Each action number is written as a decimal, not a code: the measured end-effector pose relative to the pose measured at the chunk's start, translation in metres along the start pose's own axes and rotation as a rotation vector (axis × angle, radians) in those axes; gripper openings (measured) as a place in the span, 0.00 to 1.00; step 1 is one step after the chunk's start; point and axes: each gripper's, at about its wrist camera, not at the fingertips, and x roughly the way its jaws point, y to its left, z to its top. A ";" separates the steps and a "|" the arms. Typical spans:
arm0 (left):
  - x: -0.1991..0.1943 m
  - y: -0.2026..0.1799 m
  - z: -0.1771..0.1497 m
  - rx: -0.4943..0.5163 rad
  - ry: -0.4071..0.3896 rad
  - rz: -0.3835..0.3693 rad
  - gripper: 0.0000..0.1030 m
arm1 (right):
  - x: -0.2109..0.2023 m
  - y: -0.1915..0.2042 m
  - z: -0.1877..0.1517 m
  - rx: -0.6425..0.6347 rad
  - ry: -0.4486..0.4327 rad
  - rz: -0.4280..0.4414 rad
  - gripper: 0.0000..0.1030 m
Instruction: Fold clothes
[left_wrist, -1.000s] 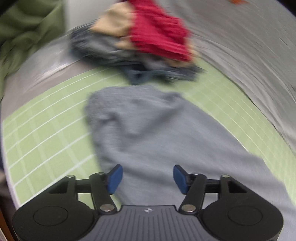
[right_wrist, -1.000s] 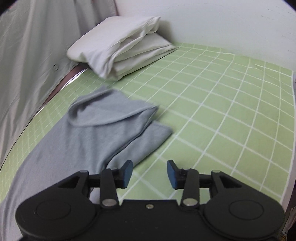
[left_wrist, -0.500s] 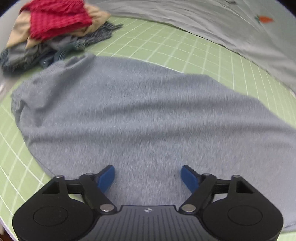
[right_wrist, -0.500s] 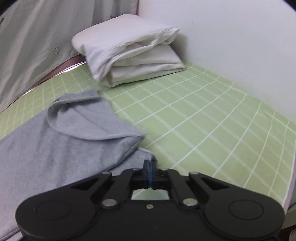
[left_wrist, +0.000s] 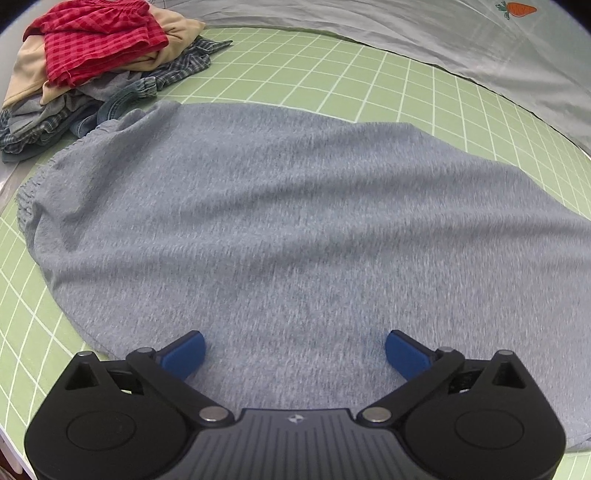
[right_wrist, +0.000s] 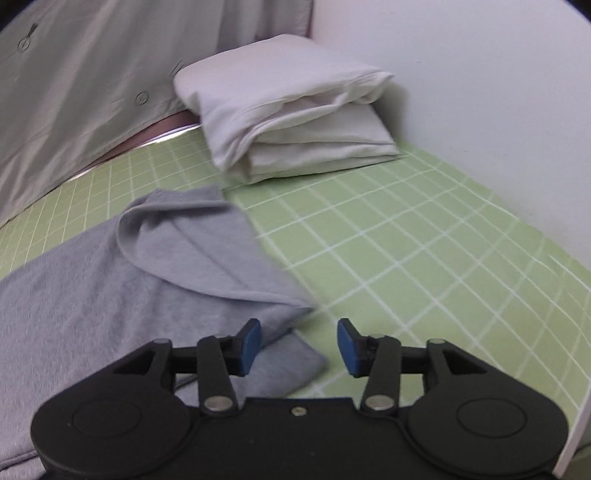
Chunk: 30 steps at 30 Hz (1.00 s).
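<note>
A grey knit garment (left_wrist: 288, 229) lies spread on the green checked bed sheet (left_wrist: 332, 85), its gathered waistband at the left. My left gripper (left_wrist: 293, 352) hovers over its near edge; the jaws are opening and stand very wide, nothing pinched between them. In the right wrist view the same grey garment (right_wrist: 177, 266) shows a folded-over end with a rumpled flap. My right gripper (right_wrist: 299, 345) is above that end's corner, its jaws opening, with cloth below the left fingertip (right_wrist: 249, 345) but nothing gripped.
A pile of unfolded clothes (left_wrist: 96, 62), red checked on top, sits at the far left. Grey curtain fabric (left_wrist: 461, 40) hangs along the bed's far side. A folded white pillow (right_wrist: 291, 114) rests against the wall (right_wrist: 498, 92).
The left gripper swung across over the grey garment and its jaws widened. The right gripper closed fully, then opened again, while the view rolled and shifted toward the folded end.
</note>
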 end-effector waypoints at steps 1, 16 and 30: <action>0.000 0.000 0.000 0.001 -0.001 -0.001 1.00 | 0.004 0.003 0.003 -0.005 0.002 -0.015 0.60; -0.001 0.001 -0.005 0.000 -0.031 -0.005 1.00 | -0.002 -0.062 0.026 0.459 -0.033 0.075 0.02; 0.000 0.003 -0.003 0.003 -0.026 -0.010 1.00 | -0.005 0.038 0.023 -0.051 -0.056 0.061 0.50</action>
